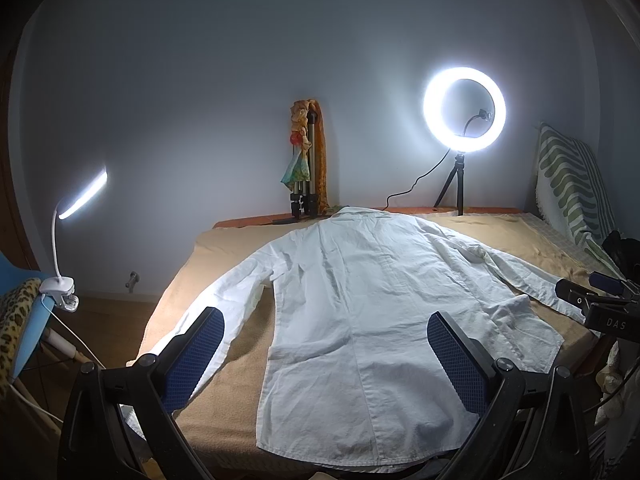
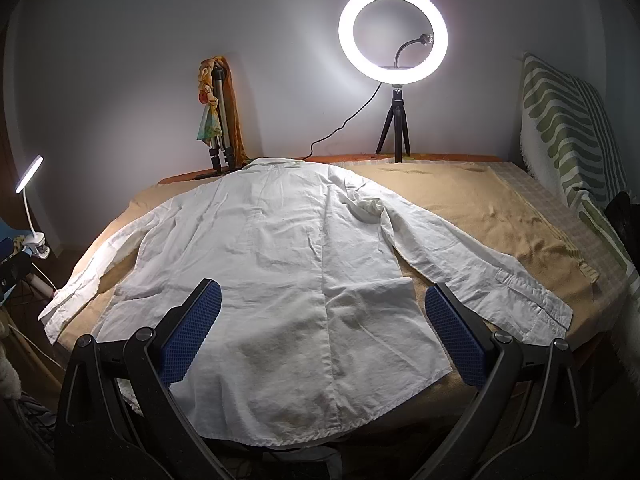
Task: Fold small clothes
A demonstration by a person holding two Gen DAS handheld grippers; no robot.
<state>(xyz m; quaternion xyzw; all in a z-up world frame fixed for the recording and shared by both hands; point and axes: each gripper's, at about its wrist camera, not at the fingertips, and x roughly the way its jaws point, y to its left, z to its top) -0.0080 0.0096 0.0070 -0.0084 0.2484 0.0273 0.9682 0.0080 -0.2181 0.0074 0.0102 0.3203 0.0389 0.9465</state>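
A white long-sleeved shirt lies flat, back side up, on a beige cloth-covered table, collar at the far end and both sleeves spread outward. My left gripper hovers open above the shirt's hem, its blue fingertip pads wide apart and holding nothing. The right gripper shows at the right edge of the left wrist view. In the right wrist view the shirt fills the middle, and my right gripper is open over the hem's right part, pads apart, the right sleeve cuff just beyond.
A lit ring light on a small tripod stands at the table's far edge, cable trailing left. A folded tripod draped with coloured cloth leans on the wall. A clip lamp shines at left. A green-striped cushion stands at right.
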